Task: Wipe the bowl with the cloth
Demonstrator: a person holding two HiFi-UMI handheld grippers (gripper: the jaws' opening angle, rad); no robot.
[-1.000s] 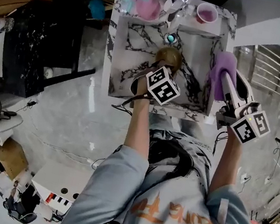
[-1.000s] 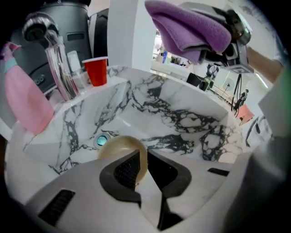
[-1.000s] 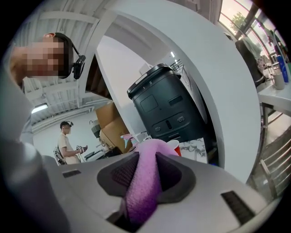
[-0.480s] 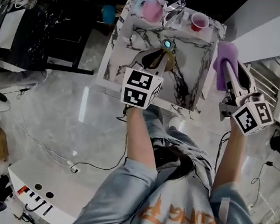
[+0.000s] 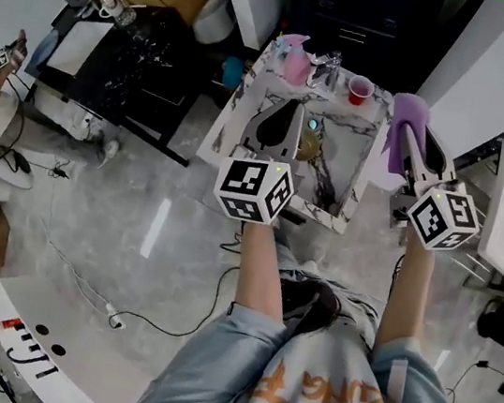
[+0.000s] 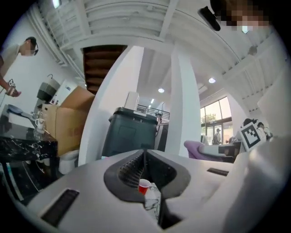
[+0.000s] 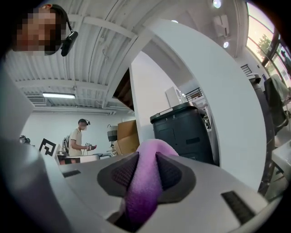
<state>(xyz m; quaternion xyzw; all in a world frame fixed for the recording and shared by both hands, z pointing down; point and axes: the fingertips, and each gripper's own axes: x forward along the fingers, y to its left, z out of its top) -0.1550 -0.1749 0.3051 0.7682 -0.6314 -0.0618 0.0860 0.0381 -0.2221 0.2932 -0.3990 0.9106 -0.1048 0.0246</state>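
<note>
Sink (image 5: 345, 154): marble-patterned, top centre of the head view, on a pale glossy floor (image 5: 134, 225). A black table (image 5: 132, 63) stands to its left.

Left gripper (image 5: 292, 109): held over the left part of the sink and pointing towards its far rim. In the left gripper view its jaws are together at the tips with nothing between them (image 6: 144, 154). Through the small gap below the tips I see only a bit of marble and the red cup (image 6: 143, 185).

Right gripper (image 5: 412, 138): held off the sink's right edge, level with the left one. Its jaws are clamped on the cloth (image 7: 144, 191), which fills the slot between the ribbed pads and bulges out past the tips. From above, the cloth (image 5: 400, 115) is purple and drapes over the jaw ends, clear of the basin.

Bowl (image 5: 310, 145): brownish, lying in the sink just right of the left gripper's jaws. Neither gripper is on it, and the cloth is well apart from it.

Red cup (image 5: 359, 90): upright on the sink's back ledge.
</note>
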